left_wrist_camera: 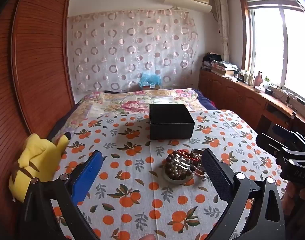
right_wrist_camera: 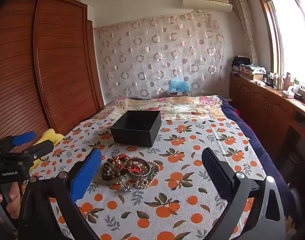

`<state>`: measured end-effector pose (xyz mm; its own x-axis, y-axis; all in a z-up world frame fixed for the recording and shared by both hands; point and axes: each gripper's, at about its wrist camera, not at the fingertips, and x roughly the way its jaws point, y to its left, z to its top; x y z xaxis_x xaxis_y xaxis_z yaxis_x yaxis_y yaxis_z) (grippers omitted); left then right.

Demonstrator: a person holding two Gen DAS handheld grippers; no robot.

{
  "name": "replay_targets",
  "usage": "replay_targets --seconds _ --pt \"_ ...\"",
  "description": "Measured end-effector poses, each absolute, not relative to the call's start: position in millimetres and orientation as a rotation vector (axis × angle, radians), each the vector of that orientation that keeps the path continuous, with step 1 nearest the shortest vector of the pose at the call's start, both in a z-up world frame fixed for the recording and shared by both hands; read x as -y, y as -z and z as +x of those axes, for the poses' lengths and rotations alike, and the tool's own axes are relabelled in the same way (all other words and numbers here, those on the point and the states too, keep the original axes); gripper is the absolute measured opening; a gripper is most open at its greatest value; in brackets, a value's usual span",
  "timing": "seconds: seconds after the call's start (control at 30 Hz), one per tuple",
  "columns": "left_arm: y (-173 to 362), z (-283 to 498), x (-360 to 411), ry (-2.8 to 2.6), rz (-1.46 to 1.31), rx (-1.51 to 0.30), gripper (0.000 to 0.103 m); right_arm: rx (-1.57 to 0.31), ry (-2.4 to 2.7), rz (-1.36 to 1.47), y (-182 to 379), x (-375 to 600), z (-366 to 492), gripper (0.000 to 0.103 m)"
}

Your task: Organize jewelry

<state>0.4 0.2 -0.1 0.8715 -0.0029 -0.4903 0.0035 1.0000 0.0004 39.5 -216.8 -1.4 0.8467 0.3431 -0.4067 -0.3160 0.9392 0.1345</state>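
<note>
Hovering wide open and holding nothing, the left tool and right tool are facing the jewelry pile, lying just before the black box.

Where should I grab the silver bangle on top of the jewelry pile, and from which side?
Judging by its pose, take the silver bangle by its raised near rim, coming down from above with the right gripper; it lies nearly flat atop the jewelry pile, so one finger could slip inside the ring.
</note>
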Motion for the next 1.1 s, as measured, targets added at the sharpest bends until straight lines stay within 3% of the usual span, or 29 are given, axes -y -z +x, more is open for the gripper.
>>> replay_targets --seconds 1.1 --pt "-0.1 -0.4 -0.7 0.005 -0.009 -0.497 0.096 -0.437 -0.348 0.064 0.5 217.0 37.3 0.101"
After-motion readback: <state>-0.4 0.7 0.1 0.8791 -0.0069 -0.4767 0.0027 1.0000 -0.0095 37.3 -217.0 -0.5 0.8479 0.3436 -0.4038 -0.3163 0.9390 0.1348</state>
